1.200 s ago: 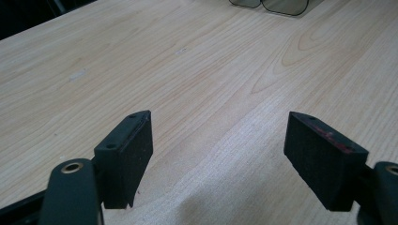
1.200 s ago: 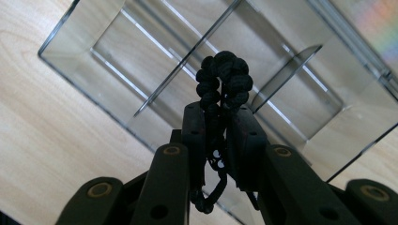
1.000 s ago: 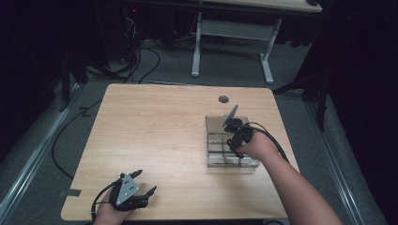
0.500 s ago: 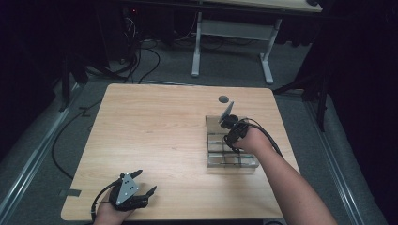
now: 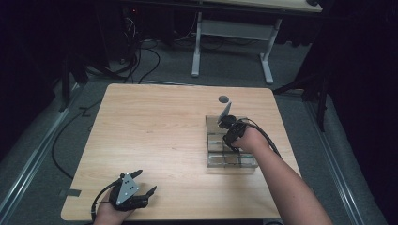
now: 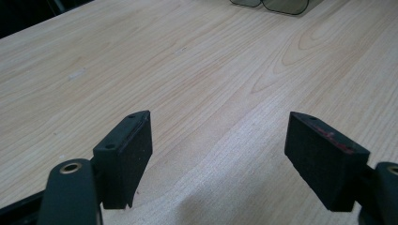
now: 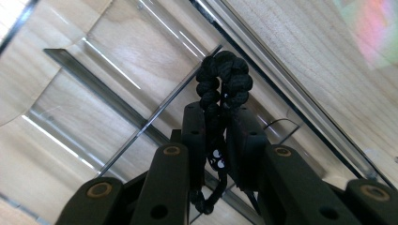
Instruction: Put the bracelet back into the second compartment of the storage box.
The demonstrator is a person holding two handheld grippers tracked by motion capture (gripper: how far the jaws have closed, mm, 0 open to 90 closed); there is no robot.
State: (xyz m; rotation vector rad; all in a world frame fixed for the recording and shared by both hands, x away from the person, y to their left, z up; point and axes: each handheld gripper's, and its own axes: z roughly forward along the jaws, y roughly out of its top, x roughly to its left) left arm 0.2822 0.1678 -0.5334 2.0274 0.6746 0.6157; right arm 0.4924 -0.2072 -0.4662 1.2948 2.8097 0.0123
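A black braided cord loop sticks up between the pads of my right gripper, which is shut on it. Below it lies a clear plastic box with divided compartments. In the high view the right gripper points down over the far end of the clear box at the table's right. My left gripper rests near the front left edge of the table. The left gripper stands open over bare wood with nothing between its jaws.
The wooden table has a round cable hole just beyond the box. Behind the table stands a white desk frame, and cables lie on the grey floor.
My right gripper has shifted slightly toward the box's far end and sunk lower, still holding the cord. The left gripper has not moved.
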